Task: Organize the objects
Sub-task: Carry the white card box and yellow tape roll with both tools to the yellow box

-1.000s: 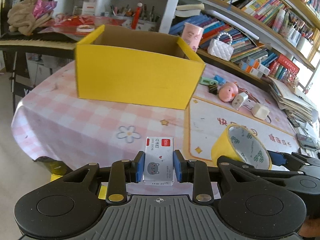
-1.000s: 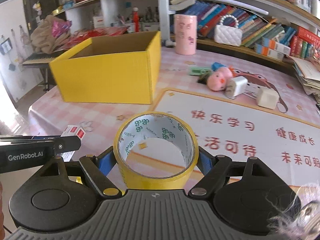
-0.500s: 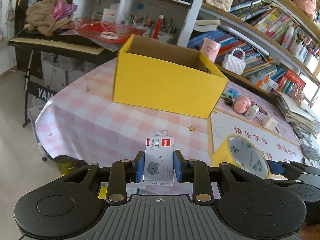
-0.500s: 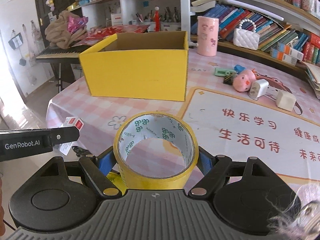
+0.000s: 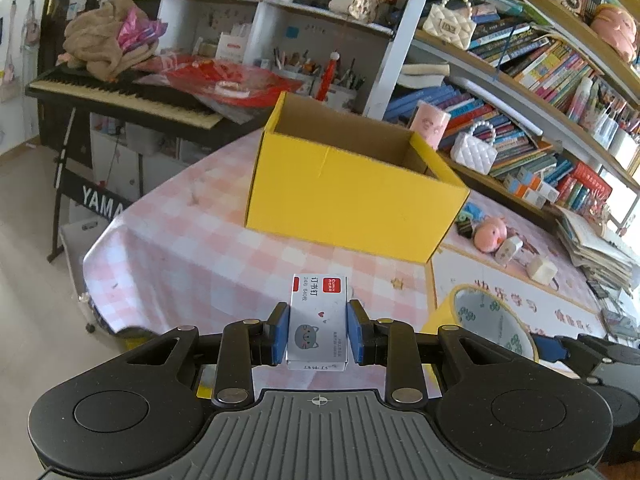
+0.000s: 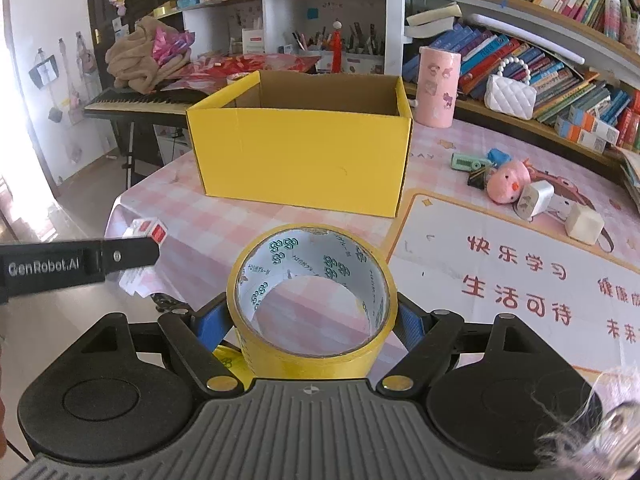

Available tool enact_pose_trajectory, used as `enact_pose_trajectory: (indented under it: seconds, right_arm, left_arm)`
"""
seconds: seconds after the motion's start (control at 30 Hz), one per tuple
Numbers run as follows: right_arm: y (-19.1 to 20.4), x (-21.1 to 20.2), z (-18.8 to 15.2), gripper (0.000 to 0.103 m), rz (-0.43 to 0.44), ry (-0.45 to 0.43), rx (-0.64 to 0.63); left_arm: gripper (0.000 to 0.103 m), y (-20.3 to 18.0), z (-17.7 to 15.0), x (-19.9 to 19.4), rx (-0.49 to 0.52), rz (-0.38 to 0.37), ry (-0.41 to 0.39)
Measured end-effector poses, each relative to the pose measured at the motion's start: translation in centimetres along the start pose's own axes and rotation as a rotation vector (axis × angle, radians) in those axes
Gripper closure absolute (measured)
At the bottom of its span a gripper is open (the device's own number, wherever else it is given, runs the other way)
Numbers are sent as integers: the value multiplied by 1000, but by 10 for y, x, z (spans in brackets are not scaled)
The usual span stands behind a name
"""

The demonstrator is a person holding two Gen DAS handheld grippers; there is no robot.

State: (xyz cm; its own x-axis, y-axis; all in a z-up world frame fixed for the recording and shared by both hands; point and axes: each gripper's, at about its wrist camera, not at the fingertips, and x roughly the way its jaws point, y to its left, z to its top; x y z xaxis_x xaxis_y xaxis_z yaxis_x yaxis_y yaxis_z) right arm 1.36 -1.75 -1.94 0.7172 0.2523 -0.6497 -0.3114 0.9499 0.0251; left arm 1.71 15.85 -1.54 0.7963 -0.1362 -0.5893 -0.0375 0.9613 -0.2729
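Observation:
My left gripper [image 5: 318,332] is shut on a small white staple box [image 5: 318,320] with a red label and a cat face, held above the table's near edge. My right gripper [image 6: 312,320] is shut on a yellow tape roll [image 6: 312,300], which also shows in the left wrist view [image 5: 480,324]. The open yellow cardboard box [image 5: 348,196] stands on the pink checked tablecloth ahead of both grippers; its inside looks empty in the right wrist view [image 6: 304,152]. The left gripper [image 6: 76,264] and its staple box [image 6: 146,232] show at the left of the right wrist view.
A pink pig toy [image 6: 508,186], white chargers [image 6: 534,200], a white cube [image 6: 584,224] and small clips lie on the printed mat [image 6: 520,280] at right. A pink cup [image 6: 436,86] stands behind the box. Bookshelves run along the back; a keyboard piano [image 5: 120,100] stands left.
Both grippers have pulled back and risen with their loads; the yellow box looks farther away and more of the floor and the table's edge shows.

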Motion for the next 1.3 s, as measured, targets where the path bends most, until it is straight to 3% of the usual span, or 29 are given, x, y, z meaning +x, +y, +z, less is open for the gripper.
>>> enact_pose_trajectory:
  seconds: [0.23,0.47,0.67,0.87,1.03,1.3]
  right_arm:
    - [-12,3,30,22,-11,-70,28]
    - [-33,20,99,22,-19,-209,80]
    - [-49,49,155,22,-9,-273,65]
    - [-59,95,182,22,6,-237,43]
    - [-62,138,193,22,2,-174,25]
    - [-60,194,206,22,31,-69,-55]
  left_arm:
    - [75,-7,40,5,46,-8,-100]
    - [75,-23,92,26,87,9,-183]
    - [74,-35,120,60,103,29,-199]
    - [74,-41,134,104,123,71,-164]
    - [74,-40,133,143,138,125,-73]
    - [74,-37,134,168,137,164,-27]
